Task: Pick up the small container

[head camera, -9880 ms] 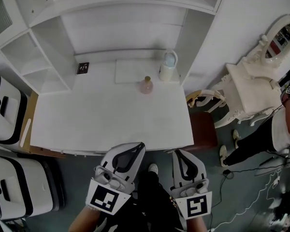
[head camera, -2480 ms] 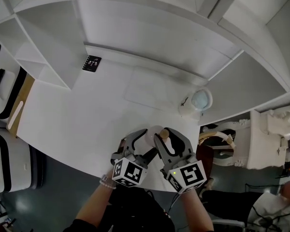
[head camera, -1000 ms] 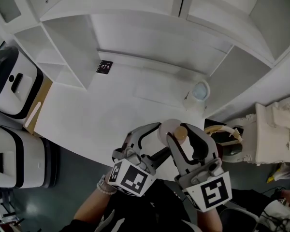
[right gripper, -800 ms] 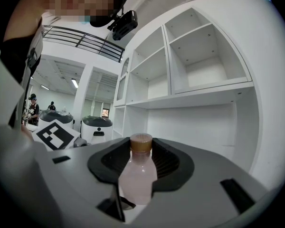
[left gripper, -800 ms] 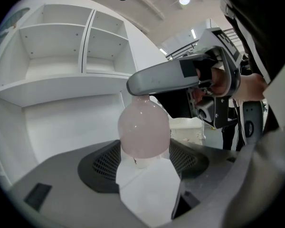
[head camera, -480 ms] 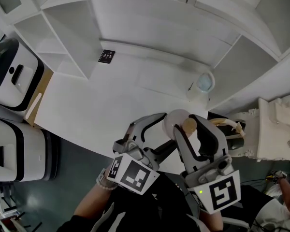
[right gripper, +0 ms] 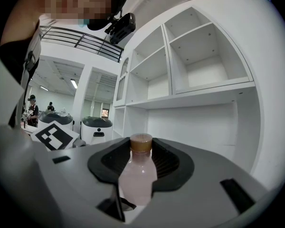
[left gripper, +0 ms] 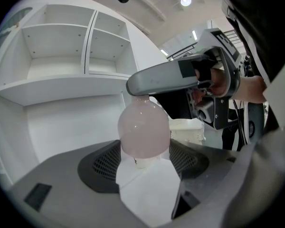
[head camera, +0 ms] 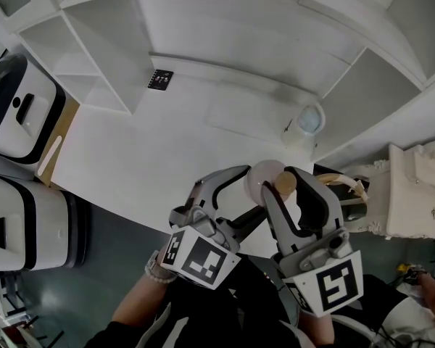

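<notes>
The small container is a pale pink bottle (head camera: 264, 178) with a tan cap (head camera: 284, 185), held in the air over the desk's front edge. My left gripper (head camera: 252, 194) is shut on its round body (left gripper: 143, 129), which fills the gap between the left jaws (left gripper: 145, 148). My right gripper (head camera: 284, 188) is shut on the bottle's neck end; in the right gripper view the bottle (right gripper: 137, 175) stands between the jaws (right gripper: 137, 167) with its cap (right gripper: 141, 143) on top. The two grippers sit side by side, touching the same bottle.
Below is a white desk (head camera: 152, 151) with a thin mat (head camera: 239, 118), a white jar with a bluish top (head camera: 308, 122) at the back right and a small black card (head camera: 160, 79). Shelves (head camera: 94, 49) rise behind. White-and-black machines (head camera: 14, 114) stand left, an ornate white chair (head camera: 413, 194) right.
The bottle, once standing at the desk's back, has been taken up by both grippers and lifted. Over the last second the pair with the bottle has drifted only slightly to the right.
</notes>
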Available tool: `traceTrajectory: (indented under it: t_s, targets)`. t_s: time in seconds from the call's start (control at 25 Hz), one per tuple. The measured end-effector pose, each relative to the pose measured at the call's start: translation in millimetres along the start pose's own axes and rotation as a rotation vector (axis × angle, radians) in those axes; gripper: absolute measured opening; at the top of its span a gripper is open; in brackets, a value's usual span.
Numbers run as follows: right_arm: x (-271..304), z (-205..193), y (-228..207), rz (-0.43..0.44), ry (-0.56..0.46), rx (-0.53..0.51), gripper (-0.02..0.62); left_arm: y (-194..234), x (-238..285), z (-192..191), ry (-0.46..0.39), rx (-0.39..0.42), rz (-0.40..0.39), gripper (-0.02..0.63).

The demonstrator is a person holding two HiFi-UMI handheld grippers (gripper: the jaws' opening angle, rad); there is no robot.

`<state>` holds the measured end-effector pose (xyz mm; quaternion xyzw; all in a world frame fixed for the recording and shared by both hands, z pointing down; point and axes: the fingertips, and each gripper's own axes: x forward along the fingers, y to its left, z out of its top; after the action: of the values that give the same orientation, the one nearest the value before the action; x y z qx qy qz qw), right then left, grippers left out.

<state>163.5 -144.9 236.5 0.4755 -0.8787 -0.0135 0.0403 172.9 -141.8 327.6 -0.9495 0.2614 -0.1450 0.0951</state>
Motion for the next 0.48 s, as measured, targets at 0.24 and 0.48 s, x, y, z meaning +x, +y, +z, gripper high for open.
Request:
traceTrajectory:
  t_s: [0.24,0.48]
  targets:
    - [1.5,-1.0,2.1,0.0,0.005,-0.008,0.146,0.5,-0.8,-1.4,0.0,-0.003,0.0,0.323]
    - [1.7,-1.3,2.8,0.001,0.005,-0.01,0.146,0.8,-1.4,-1.9,0.003,0.002,0.002,0.322]
